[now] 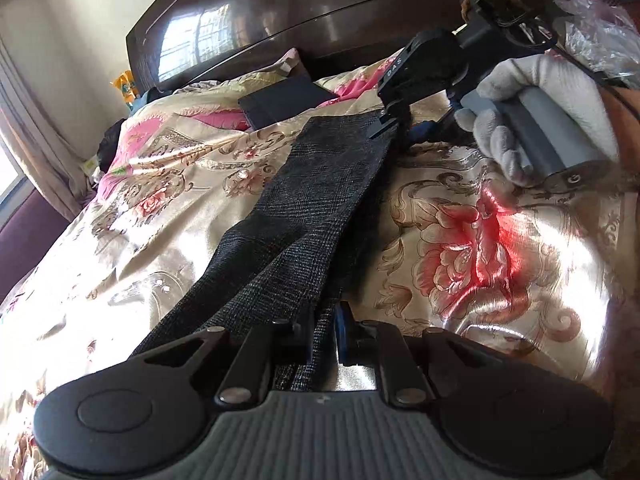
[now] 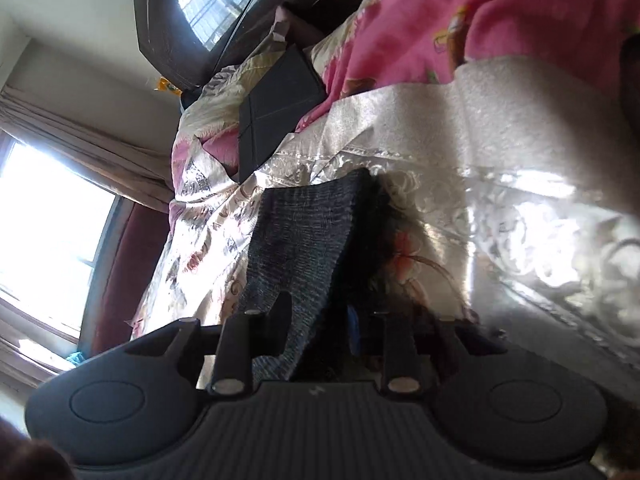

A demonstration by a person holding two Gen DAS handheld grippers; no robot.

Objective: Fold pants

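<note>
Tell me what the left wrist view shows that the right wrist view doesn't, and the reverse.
Only the left wrist view shows the right gripper from outside, shut on the far end of the pants, and the gloved right hand on its handle. It also shows the left gripper shut on the near end. Only the right wrist view shows the bright window and curtain. Both show the dark checked pants stretched over the floral bedspread, the dark flat box and the headboard.
</note>
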